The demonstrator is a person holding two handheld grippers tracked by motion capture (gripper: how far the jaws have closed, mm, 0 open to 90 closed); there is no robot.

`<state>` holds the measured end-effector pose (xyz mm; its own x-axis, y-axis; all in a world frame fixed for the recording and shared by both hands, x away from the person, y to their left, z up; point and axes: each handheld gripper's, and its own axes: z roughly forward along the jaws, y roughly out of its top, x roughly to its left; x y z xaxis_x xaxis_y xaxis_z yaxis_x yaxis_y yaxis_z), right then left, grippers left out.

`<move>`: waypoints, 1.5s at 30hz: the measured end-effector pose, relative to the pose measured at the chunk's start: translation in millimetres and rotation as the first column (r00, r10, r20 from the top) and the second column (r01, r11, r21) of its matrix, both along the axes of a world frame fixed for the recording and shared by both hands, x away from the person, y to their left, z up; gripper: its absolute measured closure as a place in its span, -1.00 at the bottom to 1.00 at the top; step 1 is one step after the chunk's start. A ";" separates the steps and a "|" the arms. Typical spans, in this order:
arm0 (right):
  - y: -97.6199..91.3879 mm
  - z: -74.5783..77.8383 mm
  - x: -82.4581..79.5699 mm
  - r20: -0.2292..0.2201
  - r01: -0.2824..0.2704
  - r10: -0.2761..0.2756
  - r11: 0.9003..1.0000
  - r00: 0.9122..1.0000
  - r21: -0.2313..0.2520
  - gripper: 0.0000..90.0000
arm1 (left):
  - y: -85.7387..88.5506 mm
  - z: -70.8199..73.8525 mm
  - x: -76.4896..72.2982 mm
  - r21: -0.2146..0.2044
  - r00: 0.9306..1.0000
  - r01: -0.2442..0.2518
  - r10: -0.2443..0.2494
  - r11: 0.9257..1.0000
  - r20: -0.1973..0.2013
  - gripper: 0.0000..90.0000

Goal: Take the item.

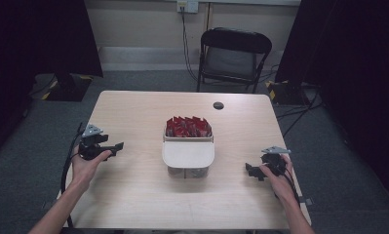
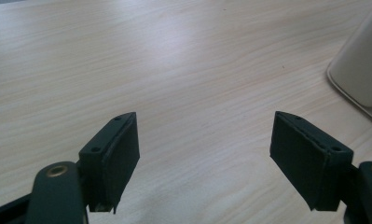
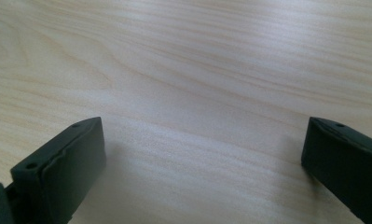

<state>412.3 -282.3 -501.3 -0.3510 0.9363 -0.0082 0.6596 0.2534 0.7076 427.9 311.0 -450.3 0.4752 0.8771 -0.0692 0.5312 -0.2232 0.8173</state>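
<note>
White box (image 1: pixel 188 153) of red packets sits between both spread, empty tools (image 1: pixel 118 146)

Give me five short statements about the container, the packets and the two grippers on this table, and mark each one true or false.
1. The container stands between the two grippers. True.
2. The left gripper holds a red packet. False: its jaws stand open over bare table, with nothing between them.
3. Red packets fill the far part of the container. True.
4. The right gripper touches the container. False: it is well apart from it, with bare table between.
5. A black folding chair stands beyond the far edge of the table. True.
</note>
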 end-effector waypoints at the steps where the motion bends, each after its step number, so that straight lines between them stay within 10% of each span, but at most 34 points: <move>1: 0.0 0.0 0.0 0.000 0.000 0.000 1.000 1.000 0.000 -1.00 | 0.0 0.0 0.0 0.000 1.000 0.000 0.000 1.000 0.000 -0.46; 19: 0.0 0.0 0.0 0.000 0.000 0.000 1.000 1.000 0.000 -1.00 | -38.7 30.9 -14.2 -0.034 0.987 0.102 -0.097 0.994 0.127 -0.35; 45: 0.0 0.0 0.1 0.000 0.000 0.000 1.000 1.000 0.000 -1.00 | -81.5 58.5 -2.1 -0.096 0.967 0.227 -0.212 0.969 0.143 -0.18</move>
